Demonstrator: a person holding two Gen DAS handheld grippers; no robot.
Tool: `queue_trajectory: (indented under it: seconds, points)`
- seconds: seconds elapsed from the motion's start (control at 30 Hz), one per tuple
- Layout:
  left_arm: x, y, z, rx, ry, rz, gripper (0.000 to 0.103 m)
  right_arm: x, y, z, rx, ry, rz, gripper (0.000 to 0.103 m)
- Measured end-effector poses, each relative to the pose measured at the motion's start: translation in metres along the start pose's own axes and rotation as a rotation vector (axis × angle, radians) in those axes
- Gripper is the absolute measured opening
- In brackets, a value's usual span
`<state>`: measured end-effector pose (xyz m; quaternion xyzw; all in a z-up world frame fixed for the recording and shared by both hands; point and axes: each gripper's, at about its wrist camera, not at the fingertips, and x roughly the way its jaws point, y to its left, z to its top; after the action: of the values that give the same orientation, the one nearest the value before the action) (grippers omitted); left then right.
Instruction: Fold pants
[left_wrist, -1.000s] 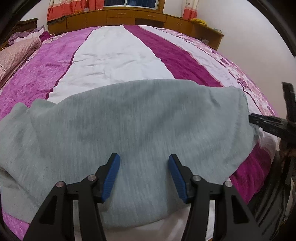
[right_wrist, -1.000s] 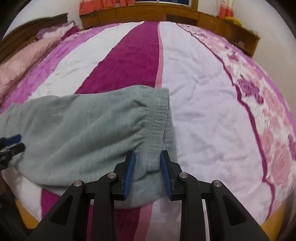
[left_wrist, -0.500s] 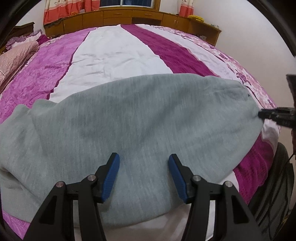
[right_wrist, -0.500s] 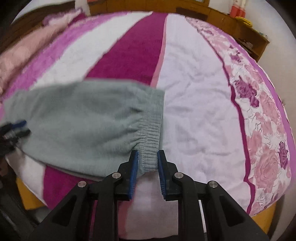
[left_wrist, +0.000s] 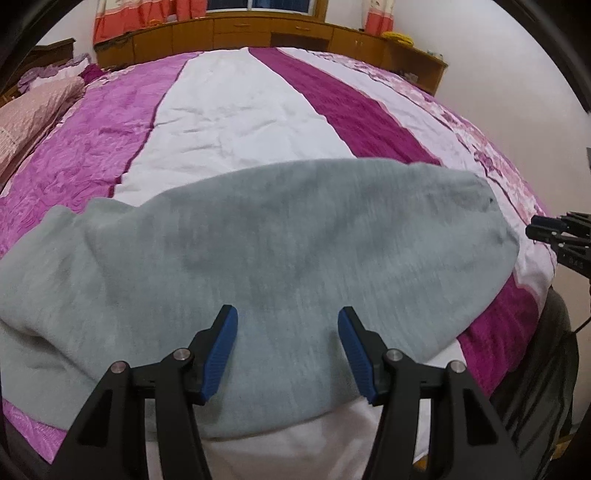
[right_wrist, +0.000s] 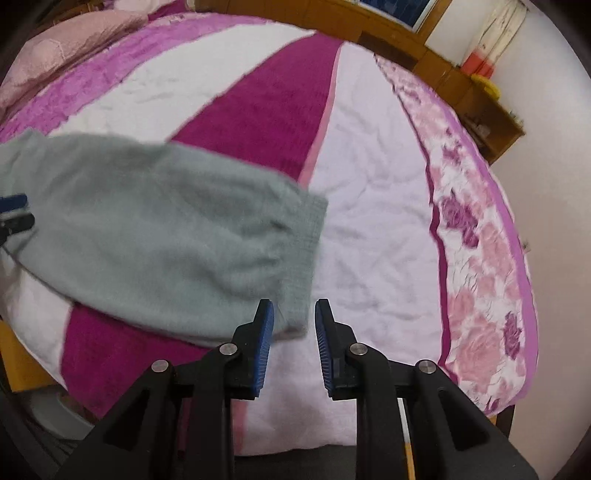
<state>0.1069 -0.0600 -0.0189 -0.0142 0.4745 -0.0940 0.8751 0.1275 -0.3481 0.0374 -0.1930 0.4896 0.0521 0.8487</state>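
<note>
The grey pants (left_wrist: 288, 266) lie spread across the near edge of the bed (left_wrist: 236, 122), which is covered by a quilt in white, magenta and lilac stripes with a rose border on one side. In the left wrist view the left gripper (left_wrist: 288, 350) hangs over the broad middle of the pants, its blue-padded fingers (left_wrist: 221, 350) standing well apart with only flat fabric beneath the gap; nothing is pinched, so it is released. Far off to its right, the tips of the right gripper (left_wrist: 546, 229) show just beside the end of the garment.

In the right wrist view the right gripper (right_wrist: 293, 325) is narrow but not clenched: a clear gap remains between its pads (right_wrist: 264, 343). Its jaws have just been closing and then eased slightly apart. The ribbed elastic waistband (right_wrist: 303, 266) of the pants (right_wrist: 159, 236) ends directly ahead of the left pad, its lower corner lying just by that pad; whether the pad touches the cloth cannot be told, and the cloth is not squeezed between the two. To the right of the gripper is bare pale quilt. The left gripper's tips (right_wrist: 14, 218) appear at the far left edge, over the fabric. Beyond the bed stand a wooden cabinet (left_wrist: 258, 33) and orange curtains (left_wrist: 147, 18), with a pink pillow (right_wrist: 74, 40) at the far left
</note>
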Motion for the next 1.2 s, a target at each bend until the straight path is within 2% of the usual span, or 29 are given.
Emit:
queue_trajectory:
  seconds: [0.17,0.23,0.3,0.37,0.43,0.5,0.63,0.67,0.77,0.93,1.07,1.2]
  points:
    - [-0.001,0.006,0.000,-0.006,0.000,0.027,0.060,-0.006,0.021,0.024,0.010,-0.057,0.043,0.015]
    - [-0.004,0.009,0.001,-0.009,-0.012,0.032,0.060,-0.003,0.029,0.033,0.014,-0.100,0.115,0.014]
    - [-0.005,0.011,0.001,-0.008,-0.018,0.042,0.060,0.014,0.030,0.034,0.055,-0.082,0.204,0.007]
    - [-0.004,0.014,-0.001,-0.006,-0.016,0.057,0.060,0.036,0.028,0.028,0.091,-0.023,0.225,0.002]
    - [0.000,0.018,-0.004,-0.012,-0.003,0.064,0.060,0.058,0.024,0.015,0.114,0.054,0.184,0.000]
    - [0.006,0.022,-0.008,-0.019,0.012,0.061,0.060,0.074,0.020,0.000,0.105,0.111,0.096,0.000]
    - [0.000,0.023,-0.009,-0.016,0.004,0.056,0.060,0.065,0.023,0.005,0.109,0.099,0.061,0.000]
    - [-0.004,0.024,-0.008,-0.016,0.000,0.055,0.060,0.058,0.028,0.009,0.095,0.081,0.049,0.000]
    - [-0.026,0.033,-0.005,-0.031,-0.045,0.059,0.060,0.032,0.051,0.024,0.037,0.001,0.083,0.000]
    - [-0.063,0.073,-0.005,-0.096,-0.104,0.116,0.061,-0.020,0.117,0.060,-0.105,-0.165,0.153,0.000]
    - [-0.081,0.120,-0.011,-0.172,-0.126,0.178,0.061,-0.056,0.189,0.091,-0.233,-0.297,0.312,0.000]
    - [-0.100,0.170,-0.024,-0.278,-0.144,0.232,0.061,-0.072,0.271,0.113,-0.362,-0.345,0.437,0.000]
